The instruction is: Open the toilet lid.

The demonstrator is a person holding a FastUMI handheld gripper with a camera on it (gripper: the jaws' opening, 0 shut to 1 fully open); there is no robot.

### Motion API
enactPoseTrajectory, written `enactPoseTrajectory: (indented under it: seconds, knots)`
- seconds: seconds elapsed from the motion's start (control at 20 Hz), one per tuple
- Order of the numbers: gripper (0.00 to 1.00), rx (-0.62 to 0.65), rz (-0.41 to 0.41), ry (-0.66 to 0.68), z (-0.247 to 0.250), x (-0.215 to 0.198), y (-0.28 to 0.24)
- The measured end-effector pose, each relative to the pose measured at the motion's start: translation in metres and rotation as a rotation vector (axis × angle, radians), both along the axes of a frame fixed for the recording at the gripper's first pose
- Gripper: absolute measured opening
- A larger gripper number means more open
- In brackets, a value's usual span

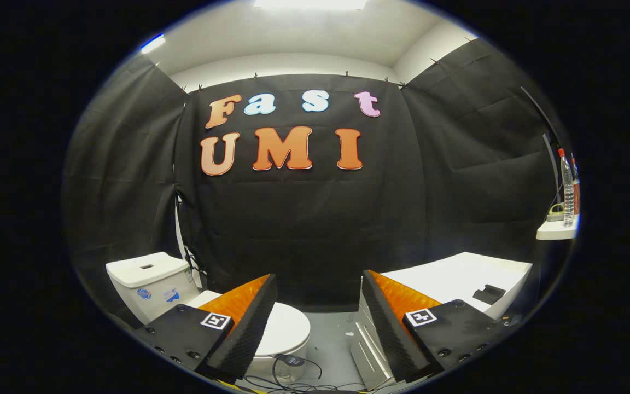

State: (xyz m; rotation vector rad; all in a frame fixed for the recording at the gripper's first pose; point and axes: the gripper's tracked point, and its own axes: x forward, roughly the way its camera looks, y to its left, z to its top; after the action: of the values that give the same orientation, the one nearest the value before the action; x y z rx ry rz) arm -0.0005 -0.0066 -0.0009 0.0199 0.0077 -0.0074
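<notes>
Gripper (315,317) hanging wide open, holding nothing. Toilet lid (285,328) lying closed, apparently flat, beyond left finger, partly hiding behind it. Risking fingers glancing off smooth lid; front lip sitting off-centre.

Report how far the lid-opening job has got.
Done: nothing yet; the toilet lid lies flat and closed in front of the tank. In hand: the gripper is open, nothing between its fingers, the lid partly behind one finger and untouched. Left: reach the lid's front edge and lift it up toward the tank.
</notes>
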Motion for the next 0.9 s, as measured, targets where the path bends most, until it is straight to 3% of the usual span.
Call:
enactPoseTrajectory:
  seconds: [0.4, 0.6, 0.75, 0.9]
  knots:
    - [1.00, -0.001, -0.017, -0.023, 0.007, 0.000, -0.006]
    - [0.99, -0.047, -0.082, -0.186, 0.052, -0.006, -0.014]
    - [0.99, -0.039, -0.059, -0.140, 0.034, 0.012, 0.002]
    - [0.99, 0.071, -0.077, -0.049, 0.004, 0.055, 0.012]
